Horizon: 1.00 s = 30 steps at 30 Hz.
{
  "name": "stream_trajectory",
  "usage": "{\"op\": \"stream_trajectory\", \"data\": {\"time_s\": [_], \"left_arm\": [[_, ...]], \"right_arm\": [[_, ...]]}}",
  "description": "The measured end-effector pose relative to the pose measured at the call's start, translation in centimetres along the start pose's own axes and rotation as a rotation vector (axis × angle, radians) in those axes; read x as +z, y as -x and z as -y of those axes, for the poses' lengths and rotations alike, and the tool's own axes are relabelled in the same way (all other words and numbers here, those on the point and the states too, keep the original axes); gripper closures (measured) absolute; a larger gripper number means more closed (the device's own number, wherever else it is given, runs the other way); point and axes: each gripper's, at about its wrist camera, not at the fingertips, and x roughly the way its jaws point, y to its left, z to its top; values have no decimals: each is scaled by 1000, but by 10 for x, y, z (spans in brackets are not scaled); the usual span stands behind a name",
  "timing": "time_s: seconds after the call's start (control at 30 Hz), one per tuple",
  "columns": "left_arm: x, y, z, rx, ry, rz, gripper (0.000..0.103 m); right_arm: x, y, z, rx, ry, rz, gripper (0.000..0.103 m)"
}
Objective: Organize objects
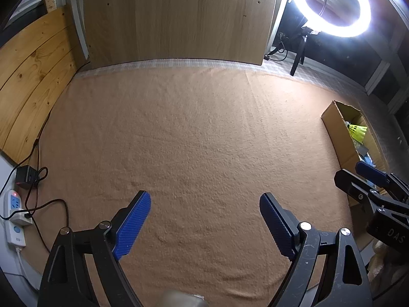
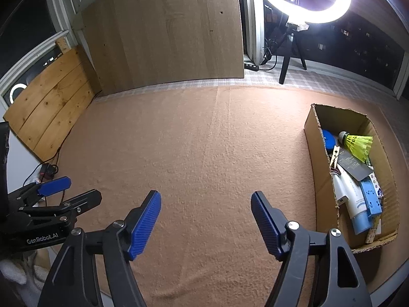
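Note:
A cardboard box (image 2: pixel 313 138) stands at the right on the tan cloth (image 2: pixel 199 140). It holds a yellow shuttlecock (image 2: pixel 358 143), a blue disc (image 2: pixel 328 138), a wooden clothespin (image 2: pixel 334 156), a black card (image 2: pixel 354 165), a white-and-blue tube (image 2: pixel 354 202), a blue case (image 2: pixel 372 199) and other small items. The box also shows in the left wrist view (image 1: pixel 337 130). My right gripper (image 2: pixel 205 221) is open and empty, left of the box. My left gripper (image 1: pixel 204 223) is open and empty over bare cloth; it also shows in the right wrist view (image 2: pixel 55 185).
A tall wood board (image 2: pixel 163 33) and a pine panel (image 2: pixel 51 99) lean at the back and left. A ring light (image 2: pixel 306 2) on a tripod stands at the back right. A power strip (image 1: pixel 14 217) with cables lies at the left edge.

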Motion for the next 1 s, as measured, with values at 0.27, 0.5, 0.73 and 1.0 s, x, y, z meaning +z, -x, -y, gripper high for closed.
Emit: {"op": "stream_trajectory", "data": {"time_s": [0.27, 0.5, 0.73, 1.0], "left_arm": [[4, -7, -1, 5, 0, -12, 13], [5, -11, 1, 11, -4, -19, 13], [6, -13, 1, 17, -4, -18, 11], [6, -14, 1, 22, -6, -20, 10]], "right_arm": [[2, -4, 3, -2, -5, -4, 23], [3, -9, 5, -17, -11, -16, 22], [2, -10, 2, -28, -3, -21, 22], [1, -11, 1, -31, -7, -27, 22]]}}
